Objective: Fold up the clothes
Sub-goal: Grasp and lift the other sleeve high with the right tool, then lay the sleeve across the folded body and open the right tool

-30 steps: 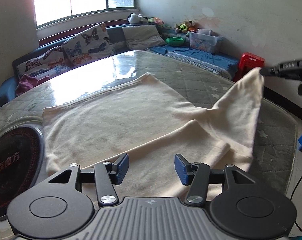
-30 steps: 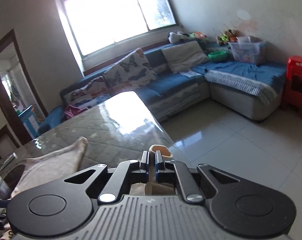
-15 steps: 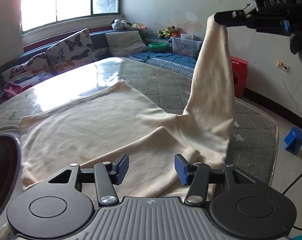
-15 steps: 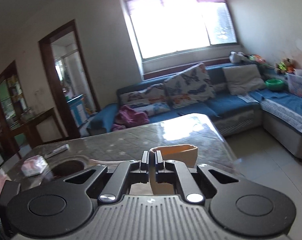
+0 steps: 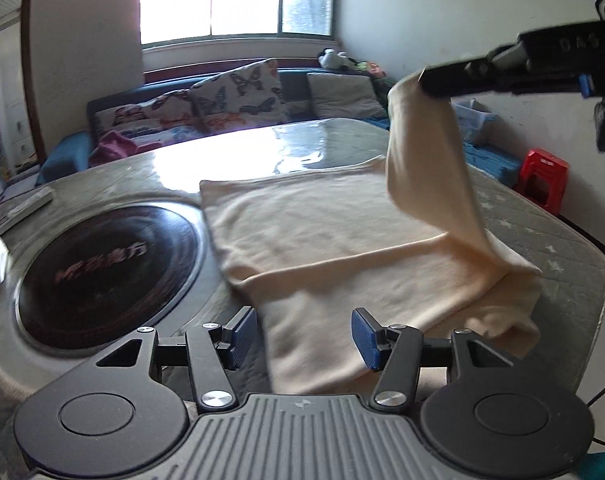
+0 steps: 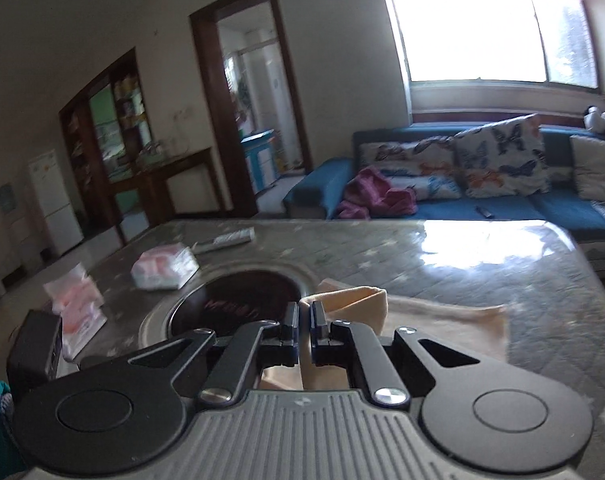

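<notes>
Cloth (image 5: 342, 240): spread on bench (image 5: 542, 224), long axis left-right
Right tongs (image 6: 304, 320): clamped on raised corner, above right end
Left tongs (image 5: 304, 334): wide, at near edge

Home living room (sofa (image 6: 482, 204), cushions (image 6: 498, 160))

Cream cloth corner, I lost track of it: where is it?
In the left wrist view, upper right: the cream cloth corner hangs pinched in the right gripper, raised above the grey quilted table.

cloth (image 5: 334, 240) on table (image 5: 542, 232), round inset (image 5: 106, 268) left of it, sofa (image 6: 482, 200) behind
</notes>
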Demonstrator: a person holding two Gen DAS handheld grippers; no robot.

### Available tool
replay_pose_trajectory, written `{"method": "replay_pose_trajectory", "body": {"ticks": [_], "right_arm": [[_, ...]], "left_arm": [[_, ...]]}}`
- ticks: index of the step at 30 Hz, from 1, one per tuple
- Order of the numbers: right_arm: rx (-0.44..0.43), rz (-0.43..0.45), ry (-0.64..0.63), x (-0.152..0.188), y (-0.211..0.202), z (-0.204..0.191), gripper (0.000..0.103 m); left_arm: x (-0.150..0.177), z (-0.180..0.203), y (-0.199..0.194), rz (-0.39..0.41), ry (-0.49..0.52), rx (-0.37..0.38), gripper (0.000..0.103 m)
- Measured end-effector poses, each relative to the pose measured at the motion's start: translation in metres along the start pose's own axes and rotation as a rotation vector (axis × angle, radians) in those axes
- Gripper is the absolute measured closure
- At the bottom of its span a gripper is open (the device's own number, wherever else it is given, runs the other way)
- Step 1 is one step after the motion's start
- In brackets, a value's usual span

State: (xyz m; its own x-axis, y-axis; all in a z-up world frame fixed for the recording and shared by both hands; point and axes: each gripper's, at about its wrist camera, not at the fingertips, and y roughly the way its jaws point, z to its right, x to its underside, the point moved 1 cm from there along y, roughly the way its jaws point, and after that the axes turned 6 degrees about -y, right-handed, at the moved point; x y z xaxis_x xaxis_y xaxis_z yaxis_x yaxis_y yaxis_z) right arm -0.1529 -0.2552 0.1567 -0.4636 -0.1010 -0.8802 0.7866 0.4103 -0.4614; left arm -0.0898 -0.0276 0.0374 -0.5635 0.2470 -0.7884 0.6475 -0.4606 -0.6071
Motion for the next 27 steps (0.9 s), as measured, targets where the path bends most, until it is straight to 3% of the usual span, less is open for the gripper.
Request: {"method": "replay_pose_trajectory", "body": {"ticks": [6, 8, 10, 12, 18, 22, 27], "right_arm": [[-0.09, -0.099, -0.023, 0.018, 0.034, -0.023, 0.091], [-0.091, -0.109, -0.029, 0.021, 0.033, -0.024, 0.086], [-0.082, -0.119, -0.037, 0.024, 0.029, -0.021, 0.074], [-0.041, -0.139, -0.051, 0.033, 0.025, -0.014, 0.071], [0.061, -0.231, 0.001, 0.073, 0.011, 0.025, 0.071], [0.106, -0.266, 0.039, 0.1, 0.004, 0.044, 0.071], [0.107, -0.245, 0.047, 0.108, -0.004, 0.051, 0.073]], "left_arm": [[0.006, -0.016, -0.009, 0.003, -0.042, -0.032, 0.046], [0.006, -0.019, -0.011, 0.006, -0.05, -0.04, 0.046], [0.005, -0.021, -0.013, 0.013, -0.052, -0.044, 0.046], [0.002, -0.02, -0.014, 0.024, -0.048, -0.047, 0.046], [-0.008, -0.006, -0.008, 0.05, -0.034, -0.007, 0.049], [-0.012, 0.008, 0.007, 0.033, -0.012, 0.025, 0.058], [-0.011, 0.012, 0.029, -0.023, -0.011, -0.005, 0.063]]}}
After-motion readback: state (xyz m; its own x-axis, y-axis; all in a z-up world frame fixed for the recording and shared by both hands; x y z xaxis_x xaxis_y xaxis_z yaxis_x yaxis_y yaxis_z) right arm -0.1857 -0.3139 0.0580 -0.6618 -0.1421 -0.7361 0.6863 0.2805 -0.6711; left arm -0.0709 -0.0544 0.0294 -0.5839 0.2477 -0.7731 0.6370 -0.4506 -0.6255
